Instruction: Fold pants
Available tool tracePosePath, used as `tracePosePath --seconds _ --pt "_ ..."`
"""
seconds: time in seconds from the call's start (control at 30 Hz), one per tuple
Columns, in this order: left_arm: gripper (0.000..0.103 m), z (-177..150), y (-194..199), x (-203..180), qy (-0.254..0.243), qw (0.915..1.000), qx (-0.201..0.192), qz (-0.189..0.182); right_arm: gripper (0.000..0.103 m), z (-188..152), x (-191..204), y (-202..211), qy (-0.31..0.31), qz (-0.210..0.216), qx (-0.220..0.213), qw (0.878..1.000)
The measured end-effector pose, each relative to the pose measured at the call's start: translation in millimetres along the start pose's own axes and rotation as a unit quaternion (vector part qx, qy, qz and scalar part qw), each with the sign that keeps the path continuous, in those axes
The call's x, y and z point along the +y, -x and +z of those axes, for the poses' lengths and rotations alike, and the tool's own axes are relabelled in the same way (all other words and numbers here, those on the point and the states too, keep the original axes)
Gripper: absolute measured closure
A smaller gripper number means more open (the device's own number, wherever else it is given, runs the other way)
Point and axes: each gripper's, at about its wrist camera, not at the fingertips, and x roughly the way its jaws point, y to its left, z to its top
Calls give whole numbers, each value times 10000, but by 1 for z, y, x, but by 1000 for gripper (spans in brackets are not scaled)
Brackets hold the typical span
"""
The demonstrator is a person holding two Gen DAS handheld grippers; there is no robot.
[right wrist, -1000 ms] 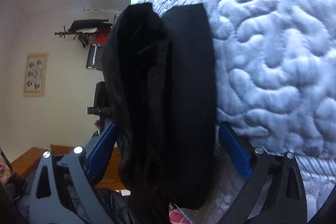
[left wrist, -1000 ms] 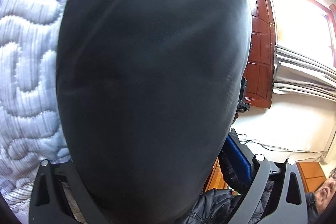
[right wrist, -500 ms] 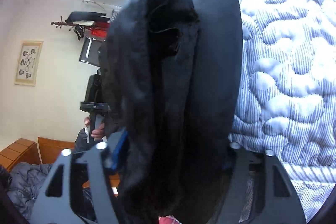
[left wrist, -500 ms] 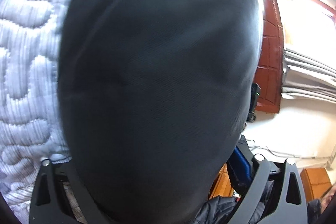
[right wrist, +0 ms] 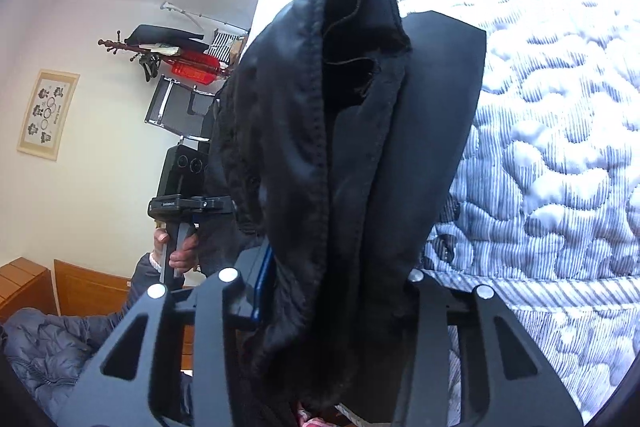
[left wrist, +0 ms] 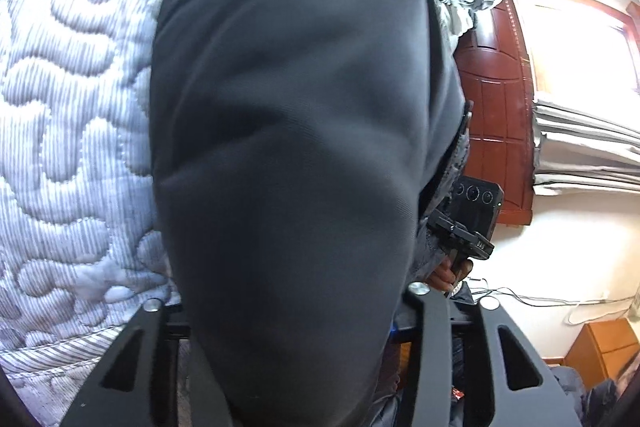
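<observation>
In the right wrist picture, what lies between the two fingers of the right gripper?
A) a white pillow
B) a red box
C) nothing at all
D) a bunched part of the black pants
D: in the right wrist view a thick bunch of the black pants fills the gap of the right gripper, whose jaws are closing on it, above the quilted bedspread.

pants (left wrist: 288, 147) between left gripper (left wrist: 296, 311) jaws, over quilted bed (left wrist: 68, 131)
</observation>
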Motion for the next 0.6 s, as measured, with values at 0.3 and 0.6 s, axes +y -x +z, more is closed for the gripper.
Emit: tracePosePath --seconds 0.3,0.6 --pt "68 -2 -3 -26 -192 9988 -290 -344 66 10 26 -2 242 -65 -218 9994" --pt "68 27 11 -72 -584 9952 -649 -445 66 53 53 8 583 -77 -417 9974"
